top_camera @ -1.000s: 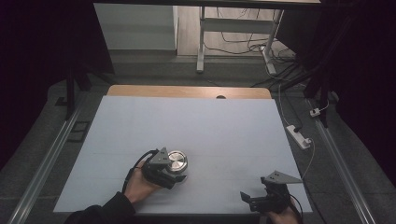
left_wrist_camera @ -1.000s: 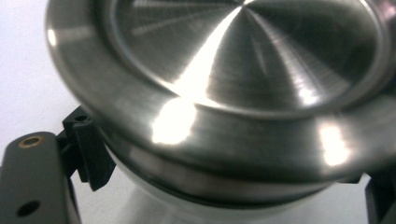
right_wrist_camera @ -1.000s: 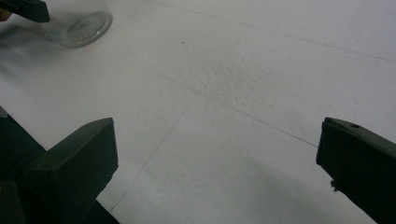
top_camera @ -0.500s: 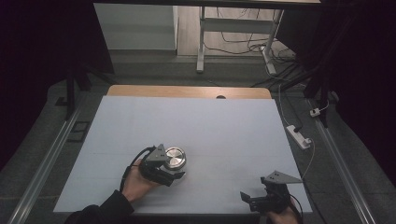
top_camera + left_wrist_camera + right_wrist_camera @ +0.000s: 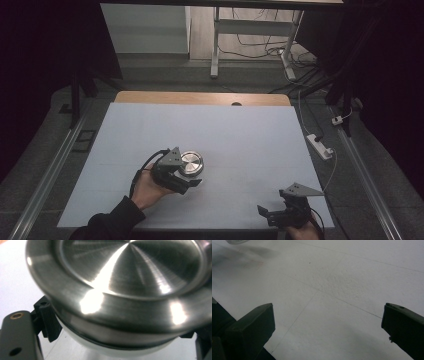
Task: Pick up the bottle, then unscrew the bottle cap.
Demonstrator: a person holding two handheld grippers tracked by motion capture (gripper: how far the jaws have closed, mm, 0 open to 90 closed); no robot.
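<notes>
— Dark room all round, cables on the floor beyond, and a pale sheet over the table (image 5: 240,130). What are you holding from the high view?

— My left tongs (image 5: 186,183) are clenched on the round steel container (image 5: 190,163), near the table's front left part. My right tongs (image 5: 267,212) sit well apart at the front right edge, with nothing between them.

— And the left gripper view?

— Up close, the container (image 5: 130,277) has a brushed steel lid, a dark seal line below it and a pale body under that. It sits tilted across the picture. One ribbed pad (image 5: 48,320) presses the side just under the lid's rim; the other side is barely in frame.

— What worries you?

— The grip. I judge the pads bite on a curved, smooth wall close to the lid, so the container could swivel or slide out and drop onto the table. If the lid is only seated, not locked, a squeeze near the seam might pop it loose. A quick swing would make either more likely.

— Right gripper view?

— My right tongs (image 5: 328,322) stand released, wide apart over bare sheet, and are too far off to catch a slip.

— Any writing or brand?

— None I can read; the lid shows glare and brushed rings, no logo.
</notes>
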